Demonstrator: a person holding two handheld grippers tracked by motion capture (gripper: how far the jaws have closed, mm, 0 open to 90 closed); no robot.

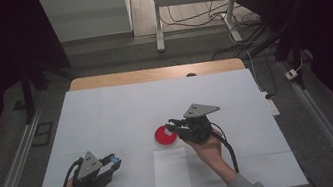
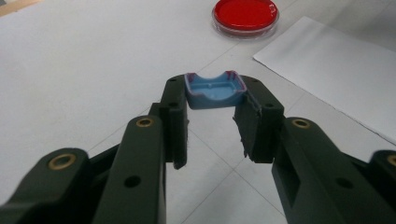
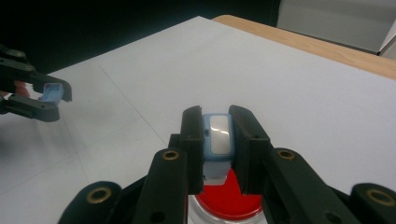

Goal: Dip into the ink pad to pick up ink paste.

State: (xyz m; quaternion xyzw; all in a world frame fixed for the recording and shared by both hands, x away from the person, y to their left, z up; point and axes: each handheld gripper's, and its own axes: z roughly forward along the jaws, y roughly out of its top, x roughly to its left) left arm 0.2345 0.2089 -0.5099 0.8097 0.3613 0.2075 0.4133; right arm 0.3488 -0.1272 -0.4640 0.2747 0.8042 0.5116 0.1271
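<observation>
Blue cap (image 2: 215, 91) between left hand-held gripper (image 2: 212, 109) jaws.

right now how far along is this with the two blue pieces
Both pieces are already picked up: the left gripper is shut on the blue shell, and the right gripper on the blue part, held above the red dish. The two are well apart, so bringing them together looks like what's left. The paper sheet lies unused.

Right gripper (image 3: 217, 140) hides much of red dish (image 3: 227, 201).
</observation>
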